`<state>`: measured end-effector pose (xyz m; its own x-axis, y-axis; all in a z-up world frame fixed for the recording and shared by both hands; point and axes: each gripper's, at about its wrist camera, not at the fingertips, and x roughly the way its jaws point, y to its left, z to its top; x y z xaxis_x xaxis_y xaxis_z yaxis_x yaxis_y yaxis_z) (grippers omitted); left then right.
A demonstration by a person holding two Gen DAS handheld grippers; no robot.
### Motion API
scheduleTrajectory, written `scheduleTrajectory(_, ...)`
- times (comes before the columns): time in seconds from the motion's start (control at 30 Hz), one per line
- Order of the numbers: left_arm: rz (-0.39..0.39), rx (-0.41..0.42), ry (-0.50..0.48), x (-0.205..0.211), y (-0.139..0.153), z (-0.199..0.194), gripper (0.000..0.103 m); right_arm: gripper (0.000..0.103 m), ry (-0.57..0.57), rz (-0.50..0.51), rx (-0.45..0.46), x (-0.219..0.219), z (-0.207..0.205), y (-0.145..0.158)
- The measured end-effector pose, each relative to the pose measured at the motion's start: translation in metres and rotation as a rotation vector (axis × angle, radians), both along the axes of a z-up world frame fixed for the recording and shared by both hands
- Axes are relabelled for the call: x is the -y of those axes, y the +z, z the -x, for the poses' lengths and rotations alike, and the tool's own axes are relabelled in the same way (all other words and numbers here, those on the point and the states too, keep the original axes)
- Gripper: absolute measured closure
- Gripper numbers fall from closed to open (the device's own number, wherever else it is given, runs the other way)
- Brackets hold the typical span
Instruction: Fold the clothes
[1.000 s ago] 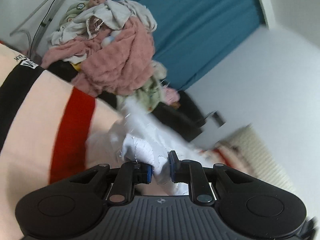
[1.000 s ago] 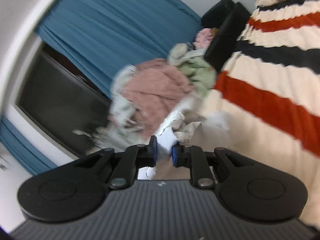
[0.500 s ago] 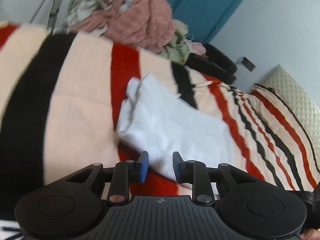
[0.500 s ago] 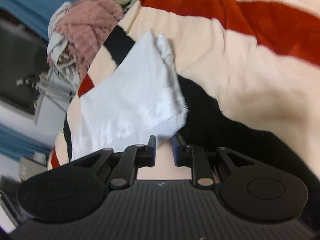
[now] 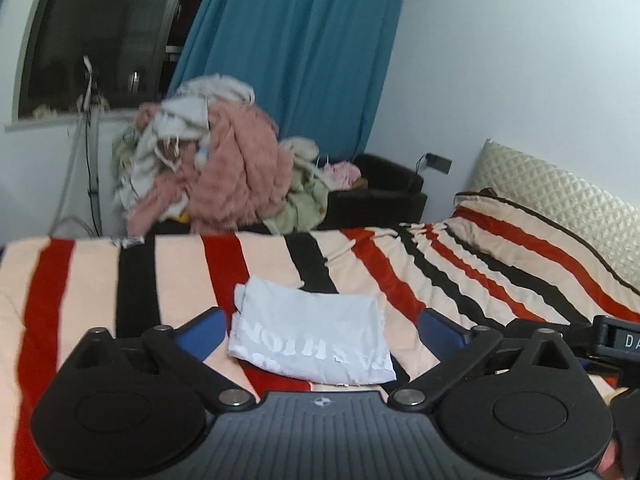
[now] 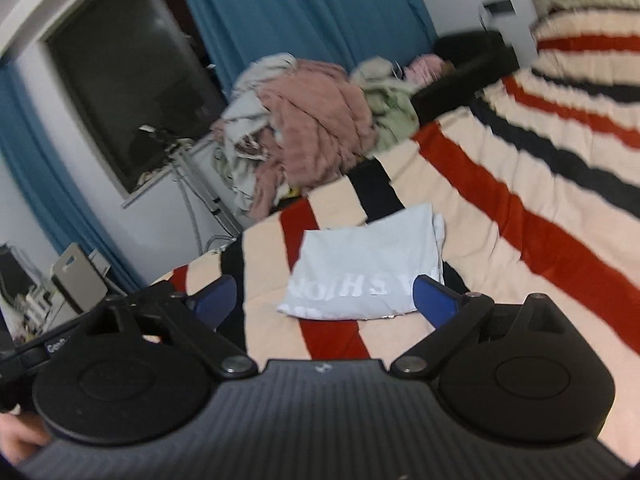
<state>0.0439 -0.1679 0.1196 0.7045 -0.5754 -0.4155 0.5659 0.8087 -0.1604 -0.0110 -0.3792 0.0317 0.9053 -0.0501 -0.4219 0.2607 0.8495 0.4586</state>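
Observation:
A folded white T-shirt (image 5: 312,332) with mirrored white lettering lies flat on the striped red, black and cream bedspread (image 5: 440,264). It also shows in the right wrist view (image 6: 368,268). My left gripper (image 5: 320,328) is open, held back above the shirt's near edge, holding nothing. My right gripper (image 6: 324,300) is open too, just short of the shirt's near edge, and empty.
A heap of unfolded clothes (image 5: 216,168), pink and pale, is piled beyond the bed's far edge, also in the right wrist view (image 6: 312,128). A blue curtain (image 5: 296,56) and dark window (image 5: 96,32) stand behind. A quilted headboard (image 5: 560,196) is at right.
Both grippers let go of the white shirt, opened wide and drew back. The shirt now lies folded on the bedspread.

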Motion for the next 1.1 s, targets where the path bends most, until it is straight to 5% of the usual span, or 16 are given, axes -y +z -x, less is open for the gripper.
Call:
scheduleTrajectory(0.23,-0.014,0.105,0.021,-0.037,0.017,0.092,0.0,0.006,0.018,0.129,0.083,-0.04,0.058,0.016)
scheduleTrajectory(0.47,-0.013,0.163,0.047,-0.061,-0.003,0.138,0.0,0.006,-0.004,0.224,0.139,-0.07,0.08,-0.009)
scheduleTrajectory(0.83,0.012,0.171,0.133,-0.091,-0.062,0.135,0.0,0.006,-0.033,0.292,0.142,-0.092,0.068,-0.074)
scheduleTrajectory(1.1,-0.027,0.155,0.129,-0.093,-0.088,0.128,0.0,0.006,-0.037,0.34,0.129,-0.099,0.062,-0.091)
